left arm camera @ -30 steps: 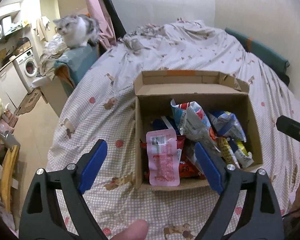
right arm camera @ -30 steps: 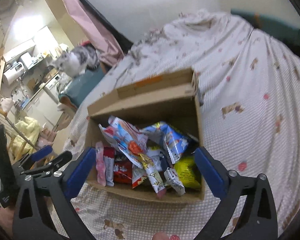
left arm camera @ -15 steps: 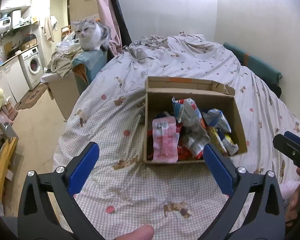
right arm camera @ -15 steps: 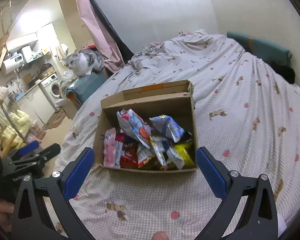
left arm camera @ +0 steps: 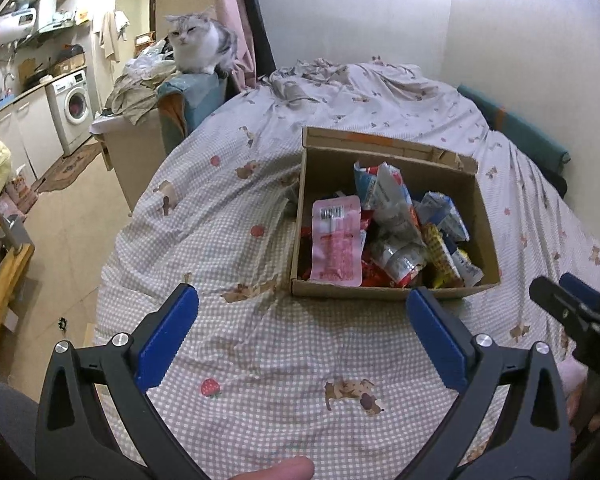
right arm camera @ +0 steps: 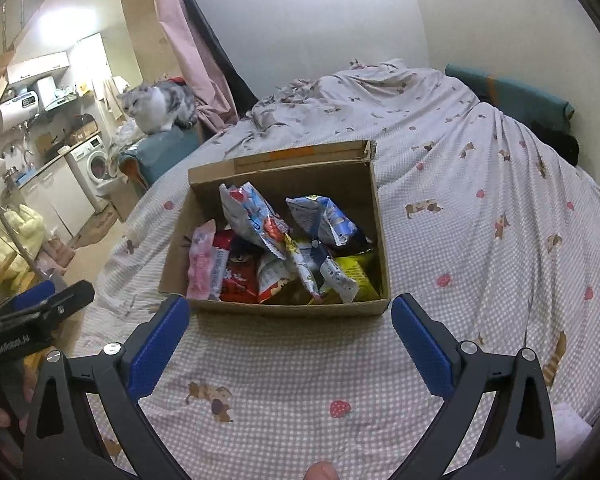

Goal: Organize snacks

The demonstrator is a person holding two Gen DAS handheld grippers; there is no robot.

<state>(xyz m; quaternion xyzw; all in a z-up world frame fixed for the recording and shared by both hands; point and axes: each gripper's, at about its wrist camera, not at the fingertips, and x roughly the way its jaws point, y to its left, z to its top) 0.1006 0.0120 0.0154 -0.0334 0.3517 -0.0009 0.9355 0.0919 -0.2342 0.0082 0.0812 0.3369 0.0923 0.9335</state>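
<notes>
Both grippers, left and right, backed off the box; jaws apart, left just widened, empty; snacks packed.

A bed fills the room's corner, covered by a checked sheet printed with strawberries and little animals. An open cardboard box sits directly on the sheet, near the bed's front end. Beyond it, rumpled bedding lies bunched by the wall. A teal cushion lies along the far side.
</notes>
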